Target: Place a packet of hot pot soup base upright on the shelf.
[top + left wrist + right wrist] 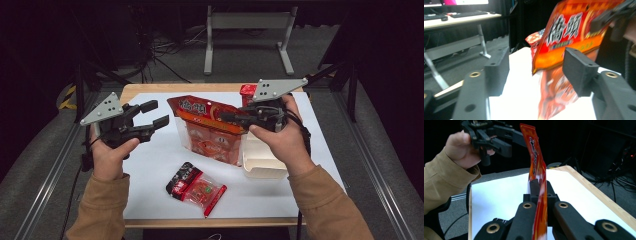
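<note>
Aloft, glossy flat orange pouch (212, 127) pinched in right gripper (239, 118) jaws, left gripper (156, 116) jaws parted, empty.

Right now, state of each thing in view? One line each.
Large orange snack bag: upright, held off the table by its top edge.
Right claw: shut on the bag's top edge.
Left claw: open, beside the bag, not touching it.
Small red snack packet: lying flat on the white table, untouched.
White box: on the table, open at the top.
</note>
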The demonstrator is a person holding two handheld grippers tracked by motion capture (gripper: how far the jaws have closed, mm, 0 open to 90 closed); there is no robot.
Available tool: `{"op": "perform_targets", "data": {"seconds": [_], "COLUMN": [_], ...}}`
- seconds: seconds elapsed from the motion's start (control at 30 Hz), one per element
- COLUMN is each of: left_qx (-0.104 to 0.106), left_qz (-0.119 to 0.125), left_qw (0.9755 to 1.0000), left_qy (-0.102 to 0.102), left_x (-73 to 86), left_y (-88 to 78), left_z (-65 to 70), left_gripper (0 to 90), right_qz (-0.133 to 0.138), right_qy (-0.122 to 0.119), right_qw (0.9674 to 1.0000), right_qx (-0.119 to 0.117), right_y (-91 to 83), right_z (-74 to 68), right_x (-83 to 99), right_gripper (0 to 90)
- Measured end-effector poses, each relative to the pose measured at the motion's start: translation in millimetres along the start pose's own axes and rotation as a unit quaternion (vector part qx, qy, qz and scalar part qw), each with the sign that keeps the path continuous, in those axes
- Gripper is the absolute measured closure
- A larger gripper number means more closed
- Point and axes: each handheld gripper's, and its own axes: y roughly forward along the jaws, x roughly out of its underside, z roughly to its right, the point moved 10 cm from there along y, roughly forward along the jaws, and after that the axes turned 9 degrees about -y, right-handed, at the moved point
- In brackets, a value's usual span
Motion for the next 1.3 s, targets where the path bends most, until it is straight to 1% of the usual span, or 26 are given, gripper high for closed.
{"op": "perform_targets", "data": {"seconds": [0.1,0.13,0.23,0.27,0.3,0.33,0.4,0.47,0.57,0.6,0.63,0.67,0.7,0.73,0.83,0.97,1.0,1.03,1.07,1.13,1.3], "left_qx": [-0.014,-0.016,-0.01,-0.012,-0.012,-0.015,-0.016,-0.02,-0.03,-0.03,-0.033,-0.032,-0.032,-0.033,-0.037,-0.037,-0.039,-0.04,-0.04,-0.043,-0.046], "left_qz": [-0.013,-0.017,-0.023,-0.022,-0.022,-0.025,-0.028,-0.031,-0.036,-0.036,-0.043,-0.048,-0.048,-0.05,-0.057,-0.06,-0.066,-0.068,-0.068,-0.071,-0.073], "left_qw": [0.9998,0.9997,0.9997,0.9997,0.9997,0.9995,0.9994,0.9992,0.9988,0.9988,0.9985,0.9983,0.9983,0.9982,0.9976,0.9974,0.9969,0.9967,0.9967,0.9964,0.996], "left_qy": [0.003,0.005,0.002,-0.003,-0.003,-0.009,-0.011,-0.014,-0.012,-0.012,-0.01,-0.011,-0.011,-0.011,-0.012,-0.013,-0.015,-0.016,-0.016,-0.016,-0.021], "left_x": [4.6,6.0,9.2,10.2,10.2,12.8,14.2,16.8,21.4,21.4,24.7,26.4,26.4,27.4,30.6,32.5,34.3,35.7,35.7,37.2,40.5], "left_y": [1.0,1.2,1.5,1.2,1.2,1.1,1.0,1.0,1.9,1.9,3.0,3.2,3.2,3.7,4.5,4.8,4.3,4.2,4.2,3.2,2.1], "left_z": [-7.7,-10.2,-15.7,-18.7,-18.7,-24.5,-26.7,-31.9,-39.9,-39.9,-43.6,-44.4,-44.4,-45.6,-48.7,-51.6,-53.0,-54.9,-54.9,-57.7,-62.9], "left_gripper": [35.8,35.7,36.1,36.1,36.1,35.6,34.2,33.5,31.9,31.8,31.6,31.6,31.2,31.2,30.2,29.0,29.0,28.3,28.1,28.0,27.9], "right_qz": [-0.001,-0.001,-0.001,-0.001,-0.001,0.0,0.001,0.003,0.005,0.005,0.005,0.005,0.003,0.003,0.0,-0.001,-0.001,-0.001,-0.001,-0.004,-0.009], "right_qy": [0.001,0.002,0.007,0.008,0.008,0.009,0.01,0.01,0.006,0.006,0.004,0.003,0.002,0.002,0.001,0.002,0.002,0.005,0.005,0.008,0.013], "right_qw": [1.0,1.0,1.0,1.0,1.0,1.0,1.0,0.9999,0.9999,0.9999,0.9998,0.9997,0.9996,0.9996,0.9993,0.9987,0.9987,0.9982,0.9982,0.9976,0.9965], "right_qx": [0.004,0.002,-0.002,-0.002,-0.002,0.001,0.003,0.005,0.013,0.013,0.02,0.023,0.027,0.027,0.037,0.052,0.052,0.06,0.06,0.069,0.082], "right_y": [-5.0,-6.6,-10.9,-12.2,-12.2,-15.9,-17.7,-21.9,-29.4,-29.4,-34.3,-36.4,-38.5,-38.5,-45.3,-56.2,-56.2,-61.8,-61.8,-67.4,-75.1], "right_z": [2.7,3.4,5.2,6.2,6.2,10.1,11.8,15.2,20.3,20.3,24.4,26.2,28.1,28.1,34.1,43.2,43.2,48.5,48.5,53.5,60.6], "right_x": [-4.1,-5.5,-9.0,-10.1,-10.1,-12.9,-14.1,-17.1,-22.3,-22.3,-24.5,-25.2,-25.5,-25.5,-25.9,-24.4,-24.4,-22.1,-22.1,-18.3,-10.4], "right_gripper": [89.7,89.7,89.6,89.7,89.7,89.7,89.7,89.6,89.6,89.6,89.6,89.7,89.6,89.6,89.6,89.6,89.6,89.6,89.6,89.6,89.6]}}
